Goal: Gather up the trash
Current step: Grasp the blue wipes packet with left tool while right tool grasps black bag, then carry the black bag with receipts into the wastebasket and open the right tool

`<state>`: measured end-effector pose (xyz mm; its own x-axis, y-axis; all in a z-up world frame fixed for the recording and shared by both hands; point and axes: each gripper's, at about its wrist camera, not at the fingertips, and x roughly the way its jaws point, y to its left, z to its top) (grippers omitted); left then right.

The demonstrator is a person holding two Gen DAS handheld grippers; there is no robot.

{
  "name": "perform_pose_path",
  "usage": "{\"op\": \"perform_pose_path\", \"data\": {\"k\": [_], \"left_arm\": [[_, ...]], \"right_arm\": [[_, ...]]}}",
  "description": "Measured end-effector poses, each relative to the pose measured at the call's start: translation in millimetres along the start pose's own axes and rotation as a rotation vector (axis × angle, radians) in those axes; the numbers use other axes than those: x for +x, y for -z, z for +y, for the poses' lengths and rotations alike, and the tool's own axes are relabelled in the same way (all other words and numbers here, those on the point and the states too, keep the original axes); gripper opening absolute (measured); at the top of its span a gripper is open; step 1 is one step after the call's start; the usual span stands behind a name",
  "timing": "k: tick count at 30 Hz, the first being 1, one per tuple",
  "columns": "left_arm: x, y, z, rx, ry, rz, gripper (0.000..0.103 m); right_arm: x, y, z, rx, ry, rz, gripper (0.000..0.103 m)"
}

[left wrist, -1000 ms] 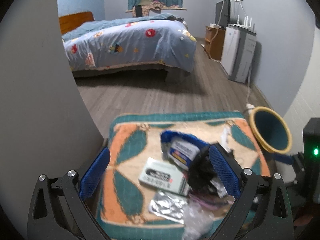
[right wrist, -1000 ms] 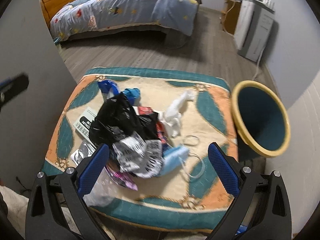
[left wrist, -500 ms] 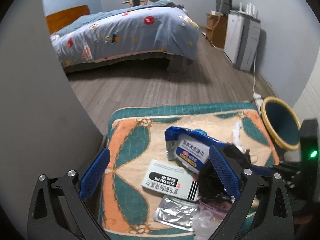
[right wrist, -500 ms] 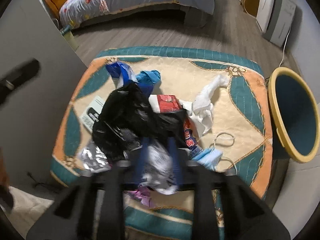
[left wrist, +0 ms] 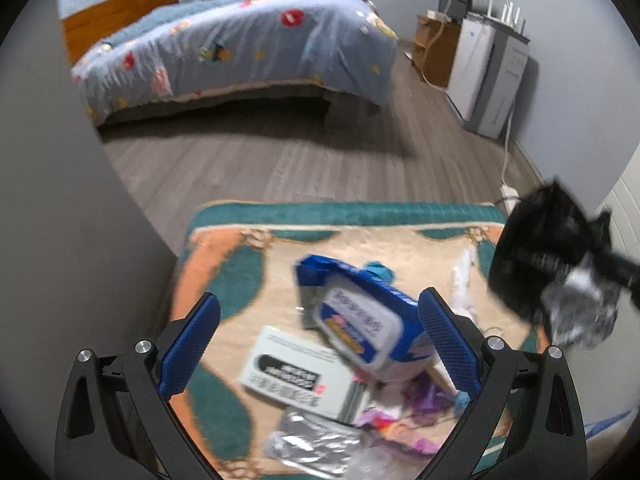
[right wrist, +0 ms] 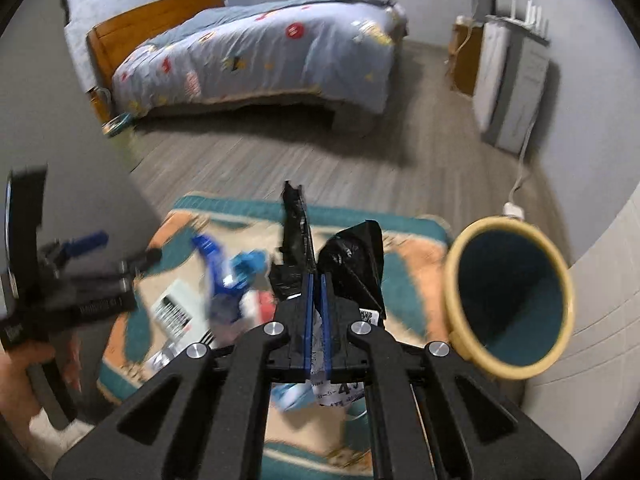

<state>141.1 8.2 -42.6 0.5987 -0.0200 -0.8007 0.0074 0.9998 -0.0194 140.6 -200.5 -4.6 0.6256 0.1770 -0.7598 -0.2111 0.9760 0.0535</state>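
Observation:
My right gripper (right wrist: 316, 280) is shut on a black plastic bag (right wrist: 352, 260) and holds it lifted above the patterned cushion (right wrist: 416, 256). The bag also shows in the left wrist view (left wrist: 536, 248), raised at the right. My left gripper (left wrist: 318, 332) is open and empty over the cushion (left wrist: 240, 248), above a blue wipes pack (left wrist: 360, 316) and a white medicine box (left wrist: 296, 372). A foil blister sheet (left wrist: 316, 444) and purple wrappers (left wrist: 424, 396) lie near the cushion's front. A yellow-rimmed bin (right wrist: 508, 300) with a teal inside stands right of the cushion.
A grey wall panel (left wrist: 60, 240) stands close on the left. A bed (left wrist: 240, 48) with a blue quilt is across the wooden floor (left wrist: 280, 160). White appliances (left wrist: 488, 76) and a power strip (left wrist: 510, 192) are along the right wall.
My right gripper closed on the black bag and lifted it up and to the right, off the pile. The wipes pack and box are now uncovered. My left gripper stayed open.

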Motion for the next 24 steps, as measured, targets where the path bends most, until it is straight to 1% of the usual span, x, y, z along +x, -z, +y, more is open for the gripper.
{"op": "perform_pose_path", "data": {"k": [2, 3, 4, 7, 9, 12, 15, 16, 17, 18, 20, 21, 23, 24], "left_arm": [[12, 0, -18, 0.046, -0.025, 0.006, 0.098], [17, 0, -24, 0.063, -0.033, 0.012, 0.098], [27, 1, -34, 0.080, -0.030, 0.032, 0.098], [45, 4, -48, 0.089, -0.019, 0.075, 0.097], [57, 7, -54, 0.088, -0.008, 0.102, 0.097], [73, 14, -60, 0.101, -0.011, 0.160, 0.096], [83, 22, -56, 0.091, -0.024, 0.209, 0.094], [84, 24, -54, 0.080, -0.014, 0.214, 0.087], [84, 25, -50, 0.062, 0.006, 0.220, 0.070], [84, 26, -47, 0.048, 0.023, 0.229, 0.061], [80, 28, -43, 0.043, 0.030, 0.229, 0.057], [78, 28, -42, 0.048, 0.027, 0.226, 0.055], [71, 28, -42, 0.073, 0.011, 0.206, 0.048], [69, 28, -42, 0.083, 0.007, 0.200, 0.047]], "right_arm": [[5, -5, -9, 0.015, -0.013, -0.009, 0.003], [10, -9, -13, 0.032, -0.039, -0.013, 0.003], [13, -10, -15, 0.038, -0.051, -0.013, 0.003], [24, -13, -20, 0.044, -0.079, -0.004, 0.003], [34, -12, -21, 0.042, -0.091, 0.021, 0.003], [44, -11, -23, 0.035, -0.102, 0.051, 0.003], [46, -9, -23, 0.037, -0.110, 0.060, 0.003], [47, -9, -24, 0.039, -0.113, 0.068, 0.003], [49, -9, -24, 0.041, -0.118, 0.078, 0.003], [54, -9, -25, 0.048, -0.126, 0.096, 0.003], [69, -6, -27, 0.046, -0.131, 0.148, 0.003], [73, -4, -28, 0.040, -0.127, 0.158, 0.004], [82, -6, -34, 0.018, -0.093, 0.153, 0.006], [86, -8, -40, 0.015, -0.064, 0.140, 0.017]]}}
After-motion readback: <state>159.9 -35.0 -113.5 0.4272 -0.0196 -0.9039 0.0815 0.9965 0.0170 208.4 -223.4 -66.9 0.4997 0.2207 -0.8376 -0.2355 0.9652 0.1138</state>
